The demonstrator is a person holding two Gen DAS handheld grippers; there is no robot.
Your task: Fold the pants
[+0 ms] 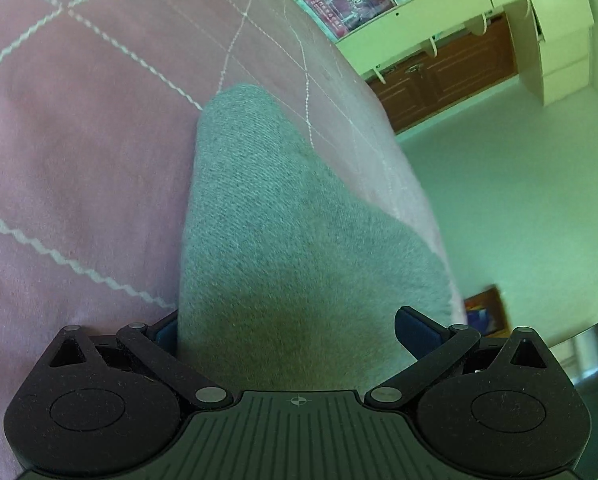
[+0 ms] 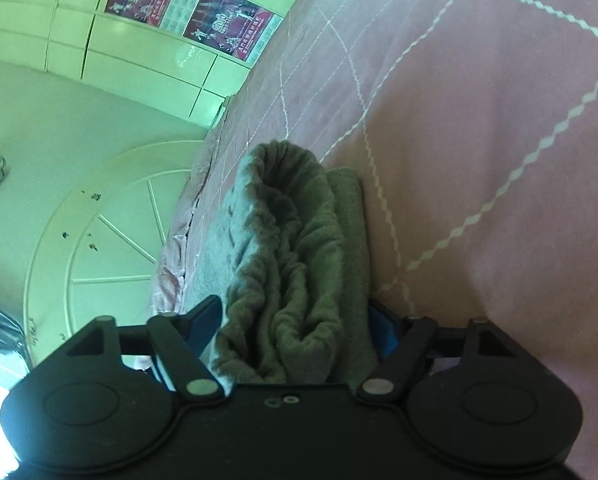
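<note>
On a pink quilted bed (image 1: 79,160), soft, limp grey pants (image 1: 279,220) sit between both grippers' parted jaws; hems and waistband look like the best holds.

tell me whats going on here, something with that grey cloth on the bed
A person with a gripper in each hand is folding grey pants on a pink quilted bedspread. The left gripper has flat fabric between its wide-apart fingers. The right gripper straddles the bunched, gathered end. Whether either actually pinches the cloth is unclear.
</note>
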